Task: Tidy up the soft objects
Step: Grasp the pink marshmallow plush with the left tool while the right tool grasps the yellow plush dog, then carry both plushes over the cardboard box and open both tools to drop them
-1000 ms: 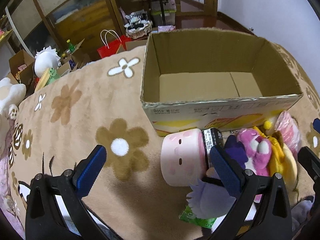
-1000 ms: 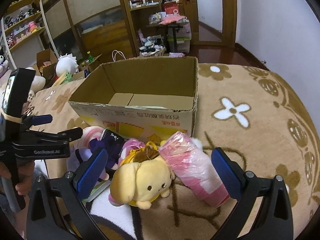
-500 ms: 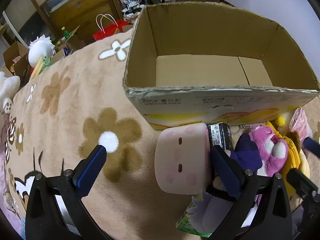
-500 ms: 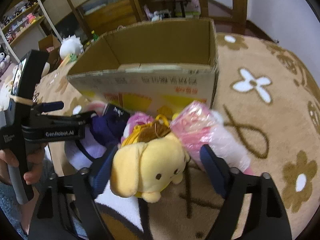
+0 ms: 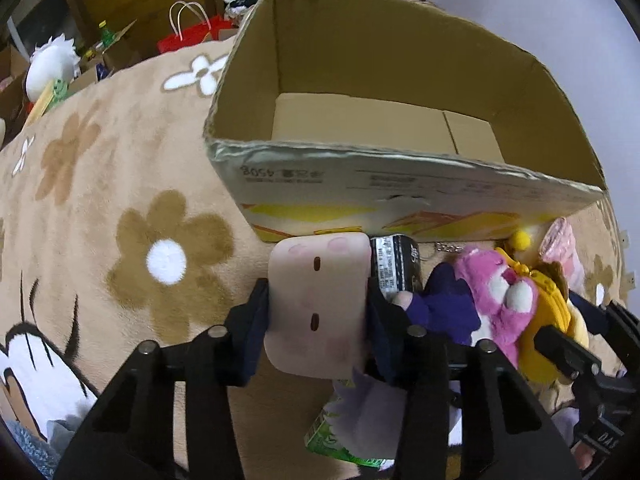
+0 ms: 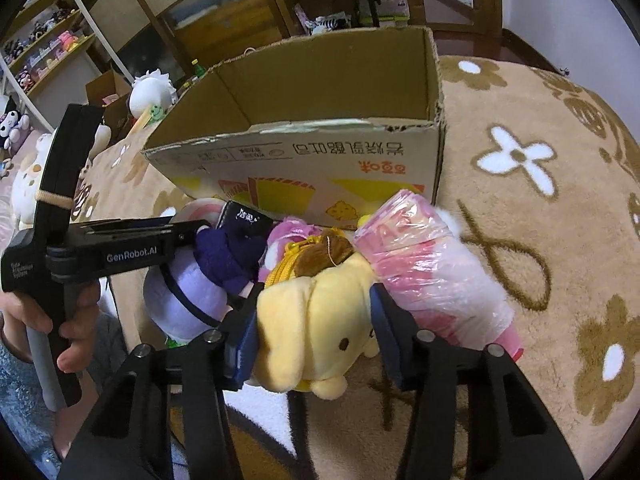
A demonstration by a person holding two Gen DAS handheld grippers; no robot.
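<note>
My left gripper (image 5: 318, 320) is shut on a pale pink marshmallow plush (image 5: 318, 304) with two small eyes, in front of an open, empty cardboard box (image 5: 400, 184). My right gripper (image 6: 314, 334) is shut on a yellow dog plush (image 6: 316, 316) with a brown cap. Between them lie a purple plush (image 5: 448, 304), a pink bear plush (image 5: 500, 300) and a black can (image 5: 396, 260). A pink plastic-wrapped soft pack (image 6: 432, 264) lies right of the yellow plush. The left gripper also shows in the right wrist view (image 6: 192, 226).
All lies on a tan rug with flower patterns (image 5: 120, 208). A green packet (image 5: 332, 436) lies under the purple plush. A white plush (image 5: 48, 64), a red bag (image 5: 192, 36), boxes and shelves stand beyond the rug.
Both grippers moved forward and closed: the left on the pink marshmallow plush, the right on the yellow dog plush. Both were open a second ago.
</note>
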